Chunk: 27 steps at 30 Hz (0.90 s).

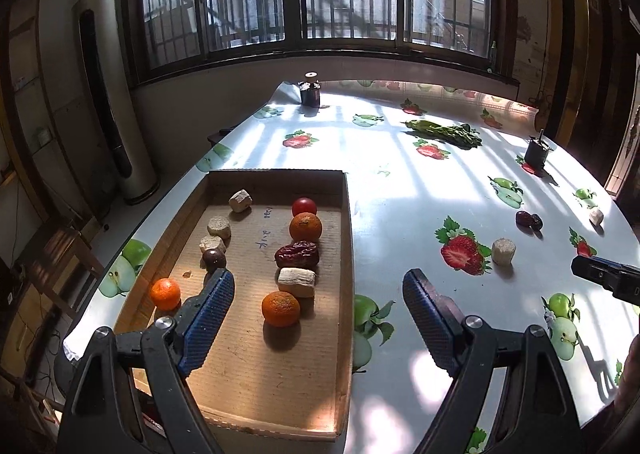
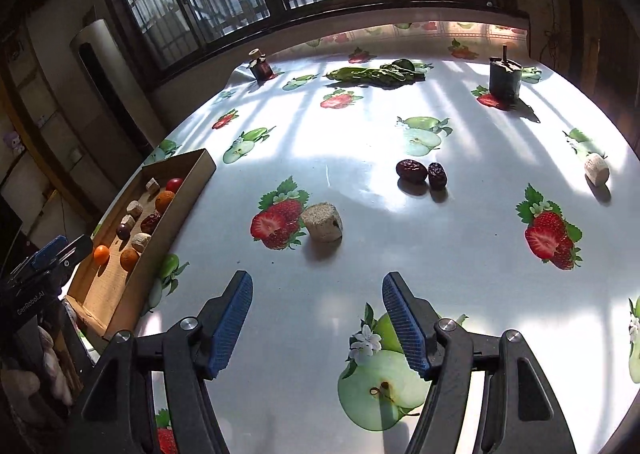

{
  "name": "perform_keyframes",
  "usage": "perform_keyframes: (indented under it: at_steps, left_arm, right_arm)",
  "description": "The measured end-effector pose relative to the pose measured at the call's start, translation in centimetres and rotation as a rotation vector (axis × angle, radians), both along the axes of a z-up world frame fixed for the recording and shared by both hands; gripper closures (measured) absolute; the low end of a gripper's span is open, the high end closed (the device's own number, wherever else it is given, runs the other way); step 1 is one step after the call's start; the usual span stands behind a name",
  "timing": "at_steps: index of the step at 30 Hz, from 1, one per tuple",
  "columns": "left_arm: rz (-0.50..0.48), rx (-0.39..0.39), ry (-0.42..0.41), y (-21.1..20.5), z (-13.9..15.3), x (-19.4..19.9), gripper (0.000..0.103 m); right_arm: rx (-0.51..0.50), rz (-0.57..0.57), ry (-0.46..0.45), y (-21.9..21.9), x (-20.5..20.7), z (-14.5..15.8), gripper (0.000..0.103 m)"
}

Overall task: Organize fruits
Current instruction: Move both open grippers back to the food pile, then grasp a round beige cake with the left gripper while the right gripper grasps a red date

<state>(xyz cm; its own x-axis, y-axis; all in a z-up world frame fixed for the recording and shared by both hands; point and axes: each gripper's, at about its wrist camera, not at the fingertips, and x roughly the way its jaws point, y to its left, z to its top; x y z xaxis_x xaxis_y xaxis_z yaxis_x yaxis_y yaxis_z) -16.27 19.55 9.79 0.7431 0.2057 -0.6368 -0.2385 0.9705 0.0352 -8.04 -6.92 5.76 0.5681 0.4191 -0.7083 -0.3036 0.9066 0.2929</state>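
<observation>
A cardboard tray holds oranges, a red date, a red tomato, a dark round fruit and several pale chunks. My left gripper is open and empty above the tray's right edge. My right gripper is open and empty over the table. Ahead of it lie a pale chunk, two dark dates and another pale chunk. The tray also shows in the right wrist view.
The table wears a glossy fruit-print cloth. Leafy greens, a small dark jar and a dark metal container stand at the far side by the window. A tall white air conditioner stands left.
</observation>
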Motion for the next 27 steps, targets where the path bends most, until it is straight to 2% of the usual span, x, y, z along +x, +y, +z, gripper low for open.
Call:
perform_keyframes:
  at_steps: [6, 12, 13, 16, 17, 20, 24, 27]
  left_arm:
    - [-0.122, -0.047, 0.063, -3.1, -1.4, 2.1, 0.017]
    - [-0.239, -0.095, 0.091, -6.9, -1.8, 5.1, 0.017]
    - [-0.258, -0.097, 0.104, -7.6, -2.0, 5.8, 0.017]
    - [-0.324, -0.098, 0.145, -9.8, -3.0, 8.1, 0.017]
    - [-0.338, -0.092, 0.158, -10.4, -3.5, 8.8, 0.017]
    - [-0.361, -0.081, 0.181, -11.7, -4.6, 10.9, 0.017]
    - [-0.382, -0.096, 0.197, -12.8, -6.1, 13.6, 0.018]
    - [-0.402, -0.122, 0.206, -13.1, -6.9, 14.9, 0.018]
  right_arm:
    - [0.006, -0.150, 0.014, -4.8, 3.4, 0.6, 0.031]
    - [-0.050, -0.177, 0.032, -4.0, 9.2, -0.2, 0.031]
    - [-0.065, -0.182, 0.030, -3.8, 9.9, -0.5, 0.034]
    - [-0.059, -0.196, 0.051, -3.9, 11.9, -1.9, 0.058]
    - [-0.043, -0.193, 0.056, -4.2, 12.1, -2.3, 0.062]
    - [-0.008, -0.166, 0.051, -4.8, 12.2, -3.5, 0.063]
    - [-0.036, -0.133, 0.081, -4.6, 12.7, -5.0, 0.063]
    - [-0.059, -0.109, 0.066, -4.0, 13.0, -5.0, 0.063]
